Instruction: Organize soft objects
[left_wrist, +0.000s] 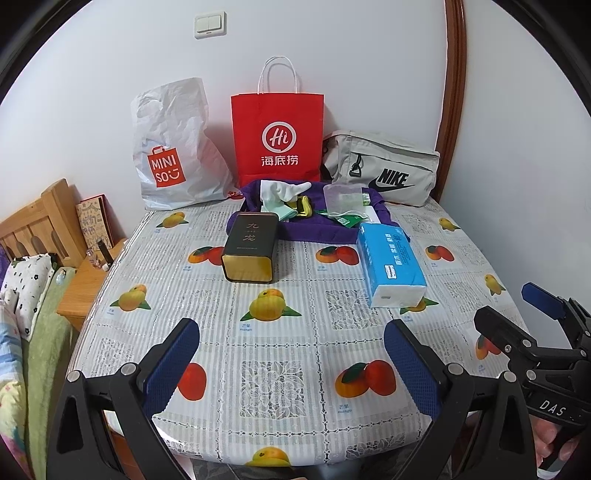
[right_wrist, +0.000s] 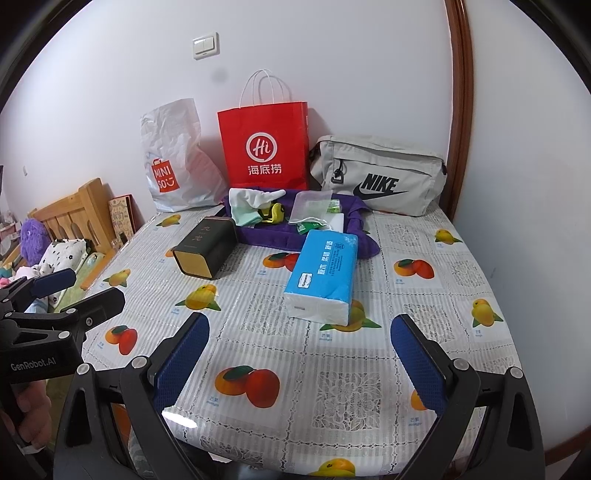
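Note:
A blue tissue pack (left_wrist: 393, 266) (right_wrist: 323, 275) lies on the fruit-print table (left_wrist: 288, 332) (right_wrist: 369, 354). Behind it a purple cloth bag (left_wrist: 314, 225) (right_wrist: 258, 236) lies flat, holding white socks (left_wrist: 284, 190) (right_wrist: 255, 197), a pale green cloth (left_wrist: 284, 214), a yellow-black item (right_wrist: 275, 214) and a clear plastic pouch (left_wrist: 341, 199) (right_wrist: 312, 206). My left gripper (left_wrist: 291, 363) is open and empty above the table's near edge. My right gripper (right_wrist: 301, 360) is open and empty, just short of the tissue pack.
A black and gold tin (left_wrist: 251, 247) (right_wrist: 207, 247) lies on its side left of centre. A white Miniso bag (left_wrist: 173, 147) (right_wrist: 173, 155), a red paper bag (left_wrist: 279, 136) (right_wrist: 264, 144) and a grey Nike bag (left_wrist: 384, 170) (right_wrist: 376, 173) stand along the wall. A wooden bedside stand (left_wrist: 88, 280) and bed are at the left.

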